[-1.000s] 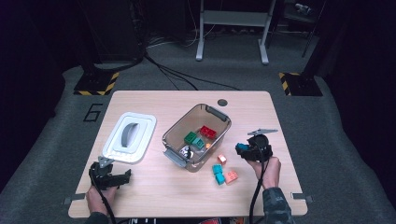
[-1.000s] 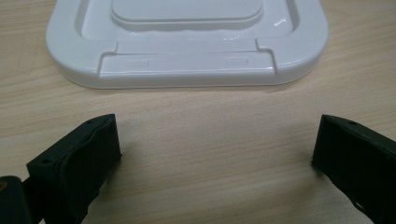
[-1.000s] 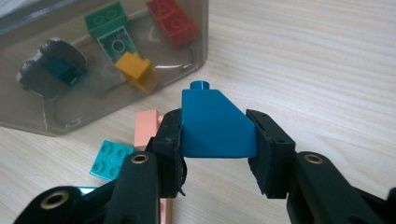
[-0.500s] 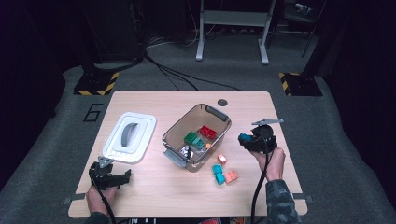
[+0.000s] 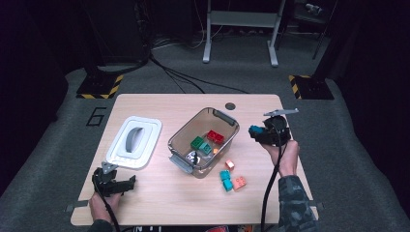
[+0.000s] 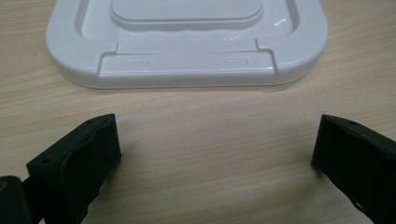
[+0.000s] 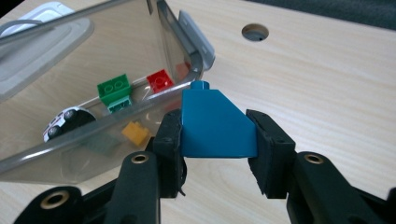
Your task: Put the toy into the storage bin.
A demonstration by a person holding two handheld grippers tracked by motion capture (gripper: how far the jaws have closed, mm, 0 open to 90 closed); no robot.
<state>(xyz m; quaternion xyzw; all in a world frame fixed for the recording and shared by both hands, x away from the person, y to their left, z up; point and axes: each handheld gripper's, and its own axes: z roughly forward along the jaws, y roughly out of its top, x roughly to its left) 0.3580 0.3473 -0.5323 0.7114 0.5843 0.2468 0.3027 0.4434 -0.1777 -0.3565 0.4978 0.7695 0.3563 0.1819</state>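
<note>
My right gripper [image 5: 255, 130] [image 7: 215, 133] is shut on a blue sloped brick [image 7: 215, 122] [image 5: 255, 129], held in the air just right of the clear plastic bin [image 5: 227, 121] [image 7: 140, 28]. Inside the bin lie a red brick [image 5: 215, 137] [image 7: 160, 80], a green brick [image 5: 197, 143] [image 7: 113, 88], a small yellow piece [image 7: 135, 133] and a toy car [image 7: 63, 122]. Near the table's front left corner, my left gripper [image 5: 126, 183] [image 6: 212, 154] rests low and open, with bare wood between its jaws and the white lid [image 5: 134, 142] [image 6: 187, 42] just beyond.
Loose bricks lie on the table in front of the bin: a small orange one [image 5: 229, 165], a teal one [image 5: 225, 180] and an orange one [image 5: 239, 182]. A round hole [image 5: 230, 106] [image 7: 255, 32] sits near the table's far edge. Dark floor with cables surrounds the table [image 5: 159, 106].
My right gripper has risen and moved away from the front edge with the blue brick in it. The left gripper has stayed in place.
</note>
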